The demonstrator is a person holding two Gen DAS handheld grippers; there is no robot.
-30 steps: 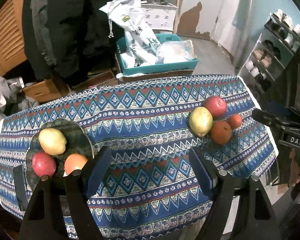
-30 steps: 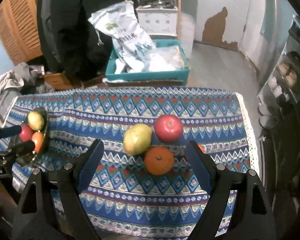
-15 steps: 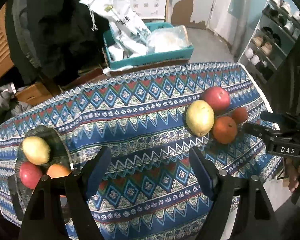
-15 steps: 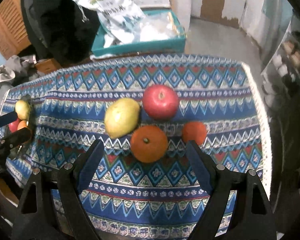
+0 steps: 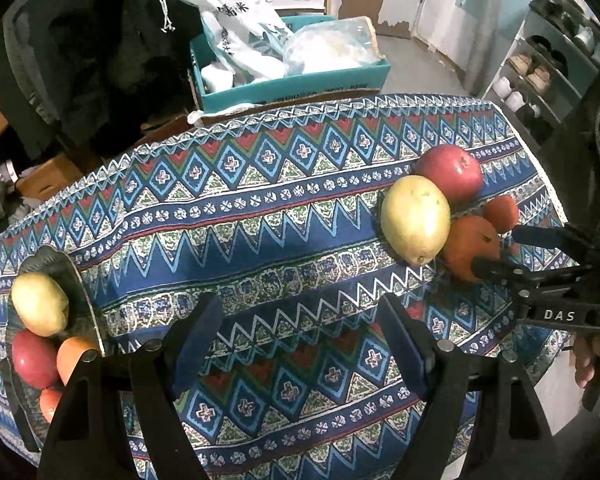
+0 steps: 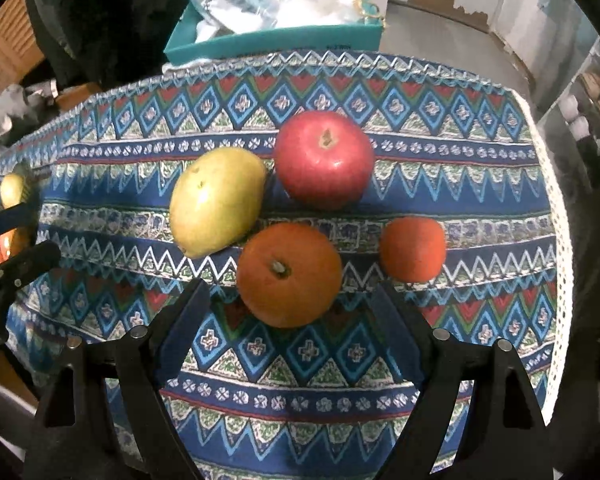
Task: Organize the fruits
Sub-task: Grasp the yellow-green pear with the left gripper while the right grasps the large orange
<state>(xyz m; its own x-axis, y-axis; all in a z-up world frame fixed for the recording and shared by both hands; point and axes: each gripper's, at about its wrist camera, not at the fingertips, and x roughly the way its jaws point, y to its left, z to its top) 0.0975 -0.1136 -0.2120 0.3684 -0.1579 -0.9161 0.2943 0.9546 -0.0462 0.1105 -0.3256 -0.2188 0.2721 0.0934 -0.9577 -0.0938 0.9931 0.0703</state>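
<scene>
On the patterned cloth, towards its right end, lie a red apple (image 6: 324,158), a yellow pear (image 6: 216,202), a large orange (image 6: 288,274) and a small orange (image 6: 412,250). My right gripper (image 6: 290,286) hangs open just above the large orange, which shows between its fingers with the pads clear of it. At the left end a dark plate (image 5: 62,264) carries a pear (image 5: 40,304), an apple (image 5: 32,360) and oranges (image 5: 74,356). My left gripper (image 5: 300,340) is open and empty over bare cloth between the plate and the loose fruit.
Behind the table stands a teal box (image 5: 292,80) stuffed with plastic bags, with dark clothing (image 5: 92,40) hanging to its left. A shoe rack (image 5: 548,68) is at the right. The cloth's white fringe (image 6: 556,216) marks the table's right edge.
Both grippers have come down closer to the table, so the fruit looks larger. The large orange now sits between the right gripper's fingers. The plate has slid towards the left edge of the left view.
</scene>
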